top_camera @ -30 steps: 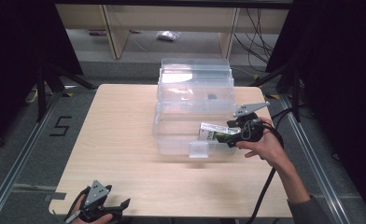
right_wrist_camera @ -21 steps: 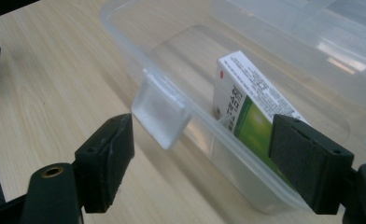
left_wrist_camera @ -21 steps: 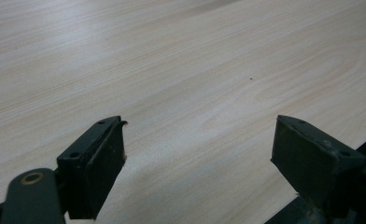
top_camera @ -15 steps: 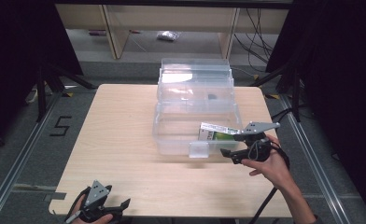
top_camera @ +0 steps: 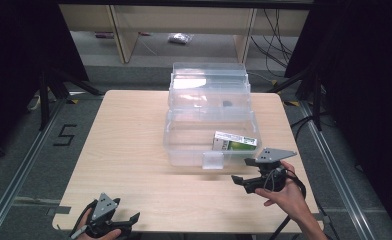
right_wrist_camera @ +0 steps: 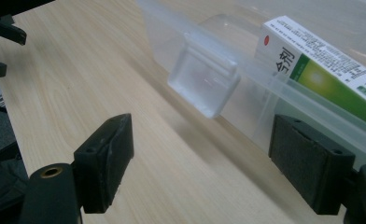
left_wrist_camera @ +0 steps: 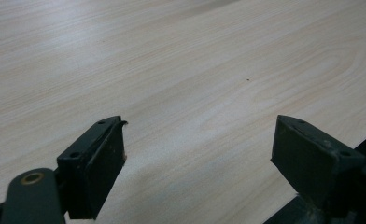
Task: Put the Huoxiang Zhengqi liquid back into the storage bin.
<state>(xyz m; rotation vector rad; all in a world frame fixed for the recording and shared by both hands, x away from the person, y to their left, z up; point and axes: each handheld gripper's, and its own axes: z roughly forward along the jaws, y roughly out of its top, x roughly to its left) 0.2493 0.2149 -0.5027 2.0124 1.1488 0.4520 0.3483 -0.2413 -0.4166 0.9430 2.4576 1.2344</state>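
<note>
Box (right_wrist_camera: 330, 70) beyond right gripper (right_wrist_camera: 214, 172) (jaws apart).

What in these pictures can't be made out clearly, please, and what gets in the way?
- Green-and-white box, right gripper view: its far end is cut off by the frame edge, and the small print is too fine to read.
- Small dark item in the clear bin, high view: too small to identify.
- Left claw, high view: its lower part and the hand holding it are cut by the bottom edge.
</note>
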